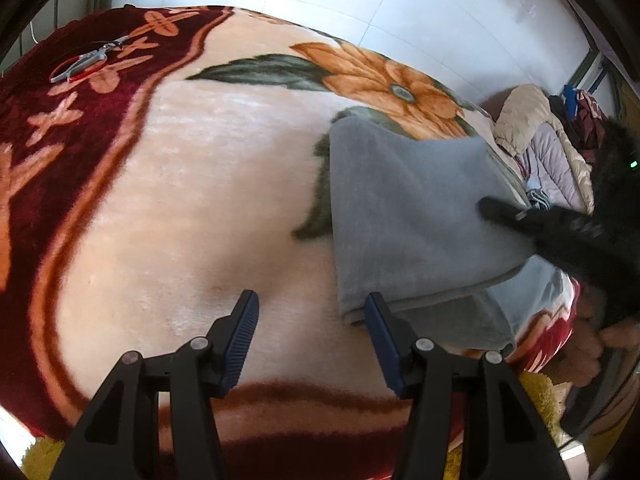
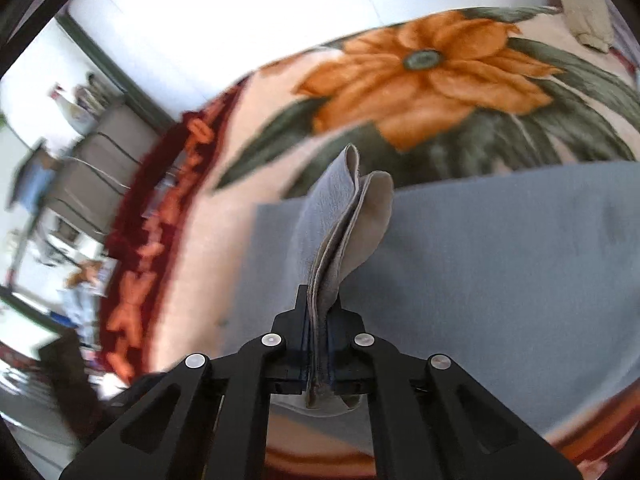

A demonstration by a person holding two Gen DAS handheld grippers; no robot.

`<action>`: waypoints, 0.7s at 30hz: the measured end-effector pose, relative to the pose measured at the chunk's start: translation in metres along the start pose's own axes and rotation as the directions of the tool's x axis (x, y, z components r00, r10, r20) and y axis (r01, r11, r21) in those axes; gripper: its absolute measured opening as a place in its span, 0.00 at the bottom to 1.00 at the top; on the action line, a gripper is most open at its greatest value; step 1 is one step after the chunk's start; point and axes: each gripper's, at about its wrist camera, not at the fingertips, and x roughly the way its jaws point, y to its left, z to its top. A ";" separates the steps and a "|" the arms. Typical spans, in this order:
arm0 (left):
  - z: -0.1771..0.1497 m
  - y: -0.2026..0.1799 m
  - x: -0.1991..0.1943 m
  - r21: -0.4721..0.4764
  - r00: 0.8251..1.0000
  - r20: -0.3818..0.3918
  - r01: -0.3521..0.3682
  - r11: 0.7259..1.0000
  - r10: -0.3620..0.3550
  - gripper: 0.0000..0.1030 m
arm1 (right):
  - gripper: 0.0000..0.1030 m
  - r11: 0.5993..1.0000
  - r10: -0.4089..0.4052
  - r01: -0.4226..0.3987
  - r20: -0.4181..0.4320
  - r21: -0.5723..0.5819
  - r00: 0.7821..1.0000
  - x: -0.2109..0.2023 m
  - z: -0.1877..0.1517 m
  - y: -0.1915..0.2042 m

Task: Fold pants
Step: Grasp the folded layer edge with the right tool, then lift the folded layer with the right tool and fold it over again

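Note:
Grey pants (image 1: pixel 404 216) lie folded flat on a flowered blanket (image 1: pixel 192 184). My left gripper (image 1: pixel 310 312) stands open over the blanket, its right finger (image 1: pixel 380 328) beside the near left corner of the pants, nothing between the pads. My right gripper (image 2: pixel 318 316) is shut on a bunched edge of the grey pants (image 2: pixel 500 264), and the pinched cloth stands up in folds beyond the fingertips. In the left wrist view the right gripper (image 1: pixel 496 210) shows as a dark shape over the right side of the pants.
Scissors (image 1: pixel 86 60) with red handles lie on the dark red border at the far left. A pile of clothes (image 1: pixel 552 148) sits at the right end of the bed. White tiled floor lies beyond. A hand (image 1: pixel 592 352) holds the right tool.

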 end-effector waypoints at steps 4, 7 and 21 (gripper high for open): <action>0.002 -0.003 -0.012 -0.013 1.000 0.020 0.020 1.000 -0.019 0.56 | 0.06 0.998 0.026 -0.024 0.042 -0.055 0.999 -0.032 0.015 0.017; 0.004 -0.011 -0.021 0.000 0.999 0.038 0.024 1.000 -0.024 0.56 | 0.06 0.996 0.052 -0.046 0.071 -0.076 0.996 -0.058 0.024 0.027; -0.001 -0.056 -0.026 0.111 0.999 0.021 0.044 0.993 -0.046 0.56 | 0.06 0.989 -0.064 0.089 0.203 -0.117 0.977 -0.167 0.056 -0.004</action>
